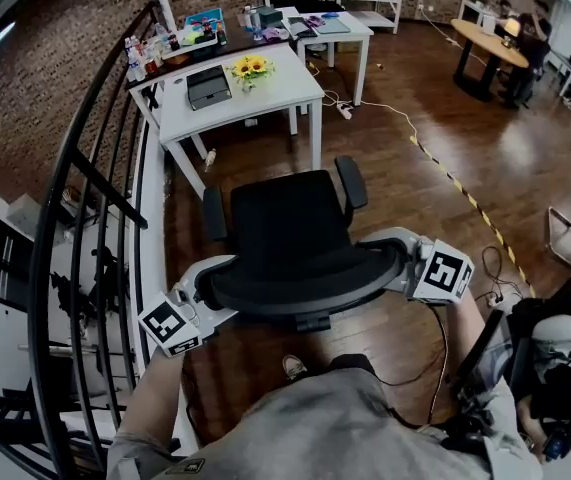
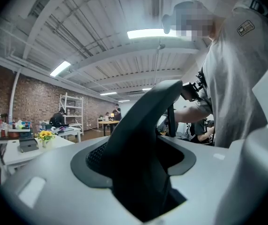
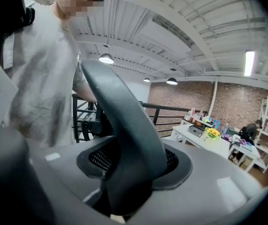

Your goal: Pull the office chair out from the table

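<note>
A person's grey shirt (image 1: 315,423) fills the bottom edge. Just beyond it, two claws flank one black office chair (image 1: 285,228). The left claw (image 1: 205,286) and the right claw (image 1: 398,263) each stand open around one end of its curved mesh backrest (image 1: 300,288), with the pads not pressing. The chair has two armrests (image 1: 351,182) and stands clear of the white counter (image 1: 275,96), between it and the person. On that counter, one vase (image 2: 46,143) holds yellow flowers (image 1: 250,67), beside one dark box (image 1: 208,86).
</note>
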Demonstrator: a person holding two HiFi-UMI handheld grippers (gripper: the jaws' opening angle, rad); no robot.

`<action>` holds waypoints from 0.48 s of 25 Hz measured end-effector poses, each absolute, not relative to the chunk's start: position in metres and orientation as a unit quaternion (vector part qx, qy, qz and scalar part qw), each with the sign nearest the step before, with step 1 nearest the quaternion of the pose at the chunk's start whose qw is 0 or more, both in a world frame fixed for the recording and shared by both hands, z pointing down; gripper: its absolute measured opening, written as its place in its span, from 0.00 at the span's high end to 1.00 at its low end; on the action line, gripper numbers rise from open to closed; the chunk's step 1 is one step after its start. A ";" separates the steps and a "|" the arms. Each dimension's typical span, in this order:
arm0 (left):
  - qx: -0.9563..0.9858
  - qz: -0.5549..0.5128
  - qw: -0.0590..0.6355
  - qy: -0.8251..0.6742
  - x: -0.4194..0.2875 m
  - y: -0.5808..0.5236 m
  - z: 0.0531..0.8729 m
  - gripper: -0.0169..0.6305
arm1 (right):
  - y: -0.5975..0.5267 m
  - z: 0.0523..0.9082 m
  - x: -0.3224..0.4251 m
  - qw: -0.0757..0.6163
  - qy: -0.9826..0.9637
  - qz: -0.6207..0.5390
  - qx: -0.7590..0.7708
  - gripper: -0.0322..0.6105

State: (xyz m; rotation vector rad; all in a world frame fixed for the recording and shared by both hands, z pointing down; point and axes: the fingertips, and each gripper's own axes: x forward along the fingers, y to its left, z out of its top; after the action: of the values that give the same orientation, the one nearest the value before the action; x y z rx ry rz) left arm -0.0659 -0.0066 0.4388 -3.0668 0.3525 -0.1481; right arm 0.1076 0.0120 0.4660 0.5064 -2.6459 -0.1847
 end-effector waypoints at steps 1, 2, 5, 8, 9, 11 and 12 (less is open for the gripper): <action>-0.991 -0.043 0.027 0.127 -0.067 -0.010 0.438 0.55 | 0.010 0.465 0.111 0.213 -0.955 -0.069 0.197 0.59; -0.989 -0.037 0.027 0.141 -0.070 -0.013 0.437 0.53 | 0.008 0.464 0.115 0.206 -0.953 -0.069 0.211 0.58; -0.982 -0.020 0.032 0.186 -0.080 -0.019 0.436 0.45 | 0.008 0.460 0.127 0.182 -0.949 -0.065 0.250 0.57; -0.972 -0.014 0.038 0.233 -0.090 -0.023 0.437 0.38 | 0.017 0.460 0.139 0.158 -0.945 -0.056 0.280 0.57; -0.968 -0.012 0.039 0.248 -0.092 -0.024 0.436 0.35 | 0.023 0.461 0.142 0.152 -0.945 -0.051 0.285 0.57; -0.959 -0.011 0.045 0.278 -0.096 -0.023 0.436 0.32 | 0.040 0.463 0.149 0.145 -0.946 -0.045 0.288 0.57; -0.955 -0.011 0.046 0.292 -0.099 -0.022 0.436 0.32 | 0.049 0.465 0.152 0.144 -0.946 -0.043 0.287 0.57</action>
State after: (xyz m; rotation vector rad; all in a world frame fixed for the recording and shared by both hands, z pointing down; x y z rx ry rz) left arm -0.0993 -0.0221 0.4360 -2.9154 0.8924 -0.0321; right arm 0.1521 0.0493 0.4651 0.8263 -2.7278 -0.1245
